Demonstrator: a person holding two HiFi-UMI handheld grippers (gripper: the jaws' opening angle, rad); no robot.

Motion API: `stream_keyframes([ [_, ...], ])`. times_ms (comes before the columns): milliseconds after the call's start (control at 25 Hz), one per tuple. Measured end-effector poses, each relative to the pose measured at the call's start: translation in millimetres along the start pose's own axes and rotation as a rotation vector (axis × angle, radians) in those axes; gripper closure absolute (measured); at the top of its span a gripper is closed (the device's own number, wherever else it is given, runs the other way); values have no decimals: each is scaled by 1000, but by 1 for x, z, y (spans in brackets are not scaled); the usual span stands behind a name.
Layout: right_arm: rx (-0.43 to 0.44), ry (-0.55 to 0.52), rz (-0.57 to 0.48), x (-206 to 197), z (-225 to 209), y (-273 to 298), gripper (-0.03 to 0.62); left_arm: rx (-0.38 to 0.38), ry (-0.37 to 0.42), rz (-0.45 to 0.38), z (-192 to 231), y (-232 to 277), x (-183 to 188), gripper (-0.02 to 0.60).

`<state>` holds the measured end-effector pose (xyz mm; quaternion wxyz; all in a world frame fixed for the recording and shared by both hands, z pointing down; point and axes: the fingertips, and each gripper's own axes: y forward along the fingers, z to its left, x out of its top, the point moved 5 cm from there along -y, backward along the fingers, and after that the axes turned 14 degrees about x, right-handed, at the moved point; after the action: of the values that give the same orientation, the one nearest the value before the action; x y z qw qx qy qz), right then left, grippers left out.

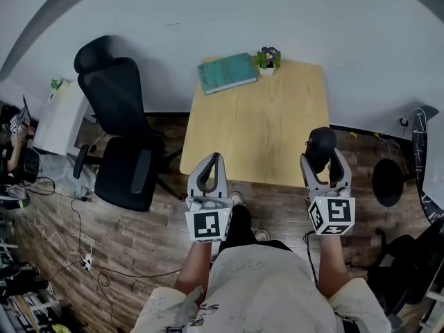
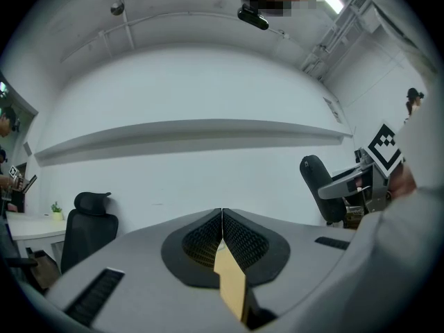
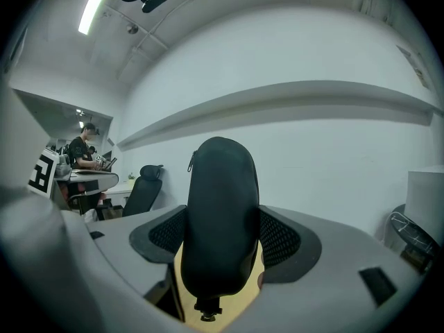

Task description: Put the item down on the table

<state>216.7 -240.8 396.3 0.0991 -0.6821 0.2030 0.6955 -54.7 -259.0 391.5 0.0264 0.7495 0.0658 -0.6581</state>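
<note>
Black zip case (image 3: 220,214), upright, clamped in right gripper (image 1: 323,159) above the wooden table's (image 1: 257,127) near-right corner; left gripper (image 1: 214,164), jaws together, empty, off the table's near-left corner; teal book (image 1: 227,73) and potted plant (image 1: 268,60) at the table's far edge.

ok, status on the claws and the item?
Left claw shut, empty. Right claw shut on black zip case, over table near corner, not yet down. Book and plant at far edge, not blocking.
</note>
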Motion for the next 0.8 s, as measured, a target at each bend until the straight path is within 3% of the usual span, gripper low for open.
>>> stream_keyframes([
  [800, 182, 19, 333, -93, 46, 89, 263, 63, -5, 197, 38, -8, -89, 571],
])
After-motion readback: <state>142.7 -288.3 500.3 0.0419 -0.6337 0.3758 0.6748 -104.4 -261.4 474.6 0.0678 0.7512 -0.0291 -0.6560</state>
